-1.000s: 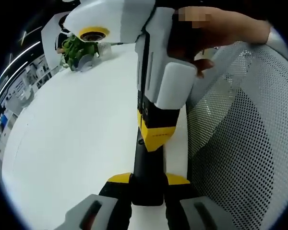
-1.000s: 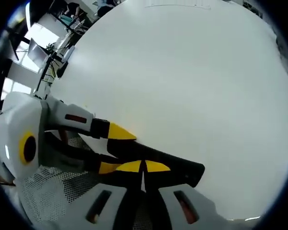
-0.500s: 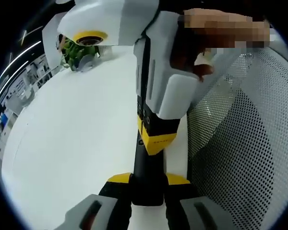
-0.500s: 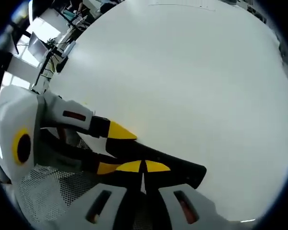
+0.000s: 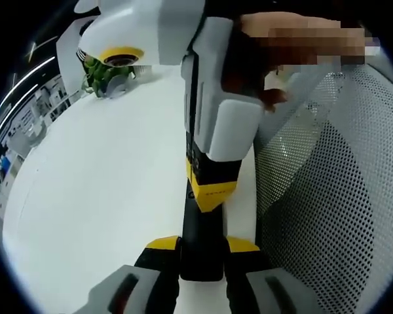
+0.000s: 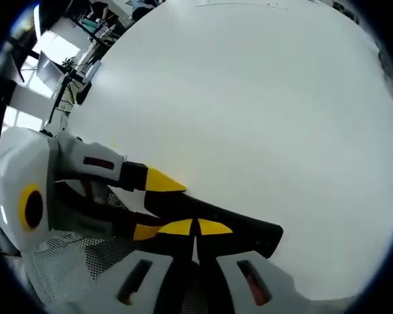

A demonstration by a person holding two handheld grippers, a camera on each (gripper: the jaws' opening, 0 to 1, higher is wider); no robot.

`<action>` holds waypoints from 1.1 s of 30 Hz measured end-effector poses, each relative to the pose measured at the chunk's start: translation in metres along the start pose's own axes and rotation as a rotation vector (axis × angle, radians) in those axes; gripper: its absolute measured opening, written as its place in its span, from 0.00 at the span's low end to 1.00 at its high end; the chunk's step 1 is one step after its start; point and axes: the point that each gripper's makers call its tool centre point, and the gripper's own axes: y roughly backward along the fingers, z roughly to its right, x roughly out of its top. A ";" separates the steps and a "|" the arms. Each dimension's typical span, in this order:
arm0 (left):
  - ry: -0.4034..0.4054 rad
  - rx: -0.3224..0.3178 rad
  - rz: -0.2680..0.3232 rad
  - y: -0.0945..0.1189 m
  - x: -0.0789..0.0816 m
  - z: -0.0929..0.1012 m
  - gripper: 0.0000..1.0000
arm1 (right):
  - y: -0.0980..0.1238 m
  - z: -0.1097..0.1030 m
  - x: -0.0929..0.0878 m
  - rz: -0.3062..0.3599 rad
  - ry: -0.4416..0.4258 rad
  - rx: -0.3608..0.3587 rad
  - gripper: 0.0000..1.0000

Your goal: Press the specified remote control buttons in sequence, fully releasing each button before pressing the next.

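Left gripper (image 5: 202, 252): jaws clamped on the near end of a slim black remote control (image 5: 200, 226), which runs forward between the yellow tips.

Right gripper (image 6: 195, 237): yellow tips drawn together with no gap, bearing down on the remote's (image 6: 216, 219) face where it lies across the view. The same tool seen from the left gripper view (image 5: 213, 131) stands over the remote's far half, a hand (image 5: 295, 46) on its grip.

Judged step: a button press in progress. Whether a button is actually depressed cannot be told; the tips hide the keys. To do it well: hold the left clamp steady, press straight down, then lift fully clear before moving along the remote.

Around: white table (image 5: 98, 176), the remote held close over its near edge. A mesh chair back (image 5: 334, 196) sits just beside the remote and crowds that side. Green potted plant (image 5: 108, 70) at the far edge, well apart.
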 end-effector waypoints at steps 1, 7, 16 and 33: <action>0.005 0.000 0.001 0.000 0.000 0.000 0.26 | 0.000 0.000 0.000 -0.003 -0.018 0.005 0.00; 0.003 -0.001 0.002 0.000 0.000 0.000 0.26 | 0.000 -0.001 0.000 -0.011 -0.033 0.007 0.00; 0.001 -0.002 0.008 0.000 0.000 0.000 0.26 | 0.000 0.001 -0.001 0.017 -0.065 0.036 0.00; 0.014 0.004 0.021 0.000 0.000 -0.002 0.28 | 0.001 0.000 -0.003 -0.007 -0.083 0.038 0.00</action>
